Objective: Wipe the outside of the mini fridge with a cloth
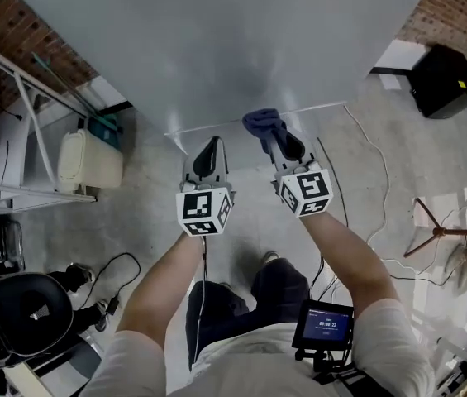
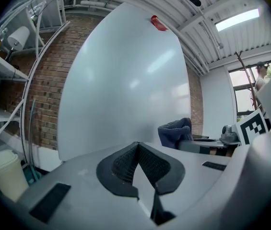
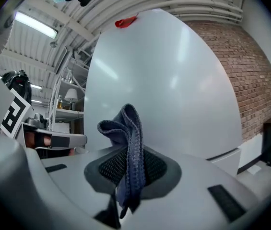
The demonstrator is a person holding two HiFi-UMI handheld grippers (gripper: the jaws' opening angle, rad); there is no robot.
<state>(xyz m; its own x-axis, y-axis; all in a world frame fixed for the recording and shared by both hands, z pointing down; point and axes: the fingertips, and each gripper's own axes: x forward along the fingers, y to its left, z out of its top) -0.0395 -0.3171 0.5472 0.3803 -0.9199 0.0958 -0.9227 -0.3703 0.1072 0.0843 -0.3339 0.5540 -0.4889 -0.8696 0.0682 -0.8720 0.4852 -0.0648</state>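
Note:
The mini fridge (image 1: pixel 216 48) is a pale grey-white box seen from above, its flat side filling the left gripper view (image 2: pixel 121 85) and the right gripper view (image 3: pixel 173 90). A dark blue cloth (image 1: pixel 259 123) is pinched in my right gripper (image 1: pixel 281 141), which is shut on it close to the fridge's lower edge; the folded cloth (image 3: pixel 128 147) sticks up between the jaws. My left gripper (image 1: pixel 208 154) is shut with nothing in it, just left of the right one and short of the fridge. From there the cloth (image 2: pixel 176 132) shows at the right.
A white metal shelf rack (image 1: pixel 18 131) and a cream canister (image 1: pixel 88 160) stand at the left. A black box (image 1: pixel 448 81) sits at the upper right, cables (image 1: pixel 374 197) trail over the concrete floor, and a wooden stand (image 1: pixel 448 234) is at the right. Black gear (image 1: pixel 18 313) lies at the lower left.

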